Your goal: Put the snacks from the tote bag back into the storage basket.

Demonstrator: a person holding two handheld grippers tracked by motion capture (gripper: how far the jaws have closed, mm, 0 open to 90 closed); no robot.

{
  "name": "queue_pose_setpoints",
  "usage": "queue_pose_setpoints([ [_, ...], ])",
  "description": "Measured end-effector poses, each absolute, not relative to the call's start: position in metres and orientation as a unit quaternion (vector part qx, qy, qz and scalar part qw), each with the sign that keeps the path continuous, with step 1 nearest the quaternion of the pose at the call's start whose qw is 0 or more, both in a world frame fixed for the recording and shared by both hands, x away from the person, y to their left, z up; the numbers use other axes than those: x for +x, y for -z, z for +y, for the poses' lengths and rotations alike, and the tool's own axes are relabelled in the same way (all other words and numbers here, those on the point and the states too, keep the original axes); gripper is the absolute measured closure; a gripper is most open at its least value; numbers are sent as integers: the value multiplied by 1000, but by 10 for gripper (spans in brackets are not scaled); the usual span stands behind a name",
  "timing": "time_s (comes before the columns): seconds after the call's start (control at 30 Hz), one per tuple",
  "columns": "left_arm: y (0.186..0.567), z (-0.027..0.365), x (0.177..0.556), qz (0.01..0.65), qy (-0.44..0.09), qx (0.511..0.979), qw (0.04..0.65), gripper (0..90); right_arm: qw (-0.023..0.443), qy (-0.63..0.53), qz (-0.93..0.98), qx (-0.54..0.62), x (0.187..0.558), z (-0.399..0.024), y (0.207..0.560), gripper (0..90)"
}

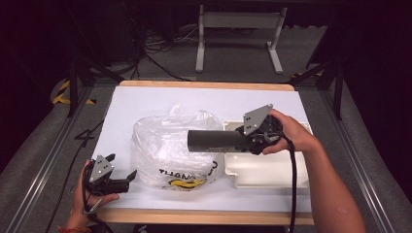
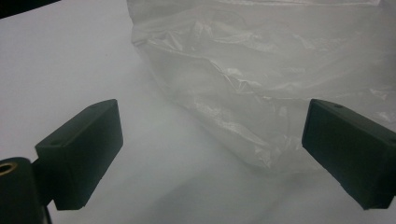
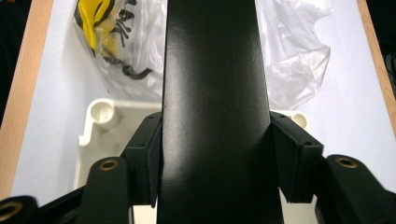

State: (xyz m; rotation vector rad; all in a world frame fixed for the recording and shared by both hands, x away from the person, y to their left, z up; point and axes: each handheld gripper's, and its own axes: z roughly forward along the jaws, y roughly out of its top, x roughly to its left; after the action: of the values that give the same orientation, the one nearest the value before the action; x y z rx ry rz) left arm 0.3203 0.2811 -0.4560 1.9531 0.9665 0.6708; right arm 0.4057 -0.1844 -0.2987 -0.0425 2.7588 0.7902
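Gripping a dark tube (image 1: 218,141) over the plastic bag (image 1: 170,145), the right tongs (image 1: 243,141) seemingly mean to bag it, calling for the spread, empty left tongs (image 1: 121,172) to open its mouth.

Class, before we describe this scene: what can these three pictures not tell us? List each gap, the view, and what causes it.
1. Plastic bag print: high view, cut short by folds and the dark tube.
2. Bag contents: left gripper view, cloudy film blurs them.
3. Tube's far end: right gripper view, cut off by the top edge.
4. White tray interior: high view, partly covered by the right gripper and hand.
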Motion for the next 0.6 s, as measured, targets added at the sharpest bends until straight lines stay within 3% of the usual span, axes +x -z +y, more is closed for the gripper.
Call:
queue_pose_setpoints([
  [0.6, 455, 282, 319, 389, -272, 771, 424, 59, 153, -275, 949, 12, 397, -235, 292, 429],
])
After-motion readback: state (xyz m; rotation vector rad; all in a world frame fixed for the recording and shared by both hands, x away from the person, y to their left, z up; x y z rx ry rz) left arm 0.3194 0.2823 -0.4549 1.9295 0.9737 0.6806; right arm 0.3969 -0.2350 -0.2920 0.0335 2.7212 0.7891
